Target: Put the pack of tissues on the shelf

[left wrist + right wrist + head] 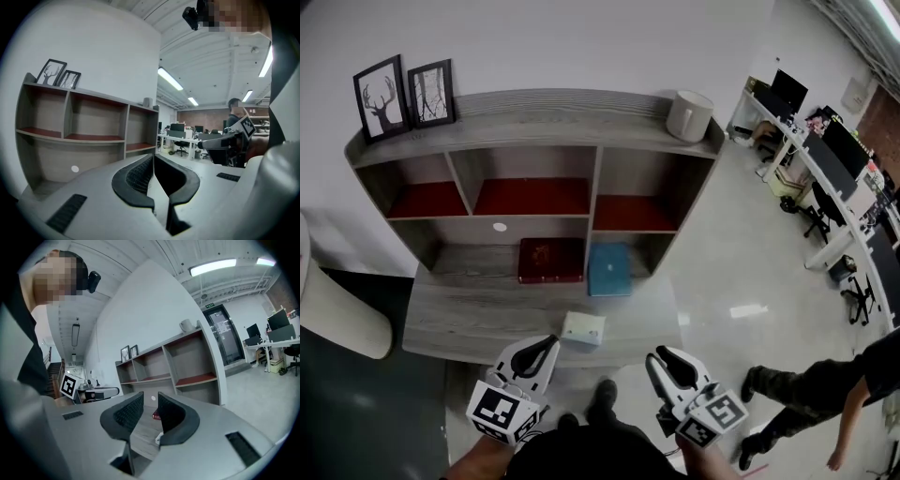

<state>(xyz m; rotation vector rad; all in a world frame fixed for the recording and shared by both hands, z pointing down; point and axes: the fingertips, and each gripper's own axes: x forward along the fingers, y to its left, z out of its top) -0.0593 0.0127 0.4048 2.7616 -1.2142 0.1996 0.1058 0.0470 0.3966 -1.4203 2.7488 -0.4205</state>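
Observation:
The pack of tissues [583,328], small and white with a pale green front, lies on the low front ledge of the grey wooden shelf unit [534,112]. My left gripper [551,345] hovers just left of the pack at the ledge's near edge, with its jaws shut and nothing in them [153,157]. Off to the pack's right is my right gripper [661,358]. A narrow gap stands between its pads and nothing is in it [150,397]. A white corner of the pack [159,437] peeps out beside the right gripper's lower jaw.
A dark red box [551,260] and a blue box [609,270] lie at the back of the ledge. Two framed pictures [403,94] and a white pot [690,115] stand on top. A person [825,384] stands at right on the glossy floor, before office desks. A white rounded object [337,319] sits at left.

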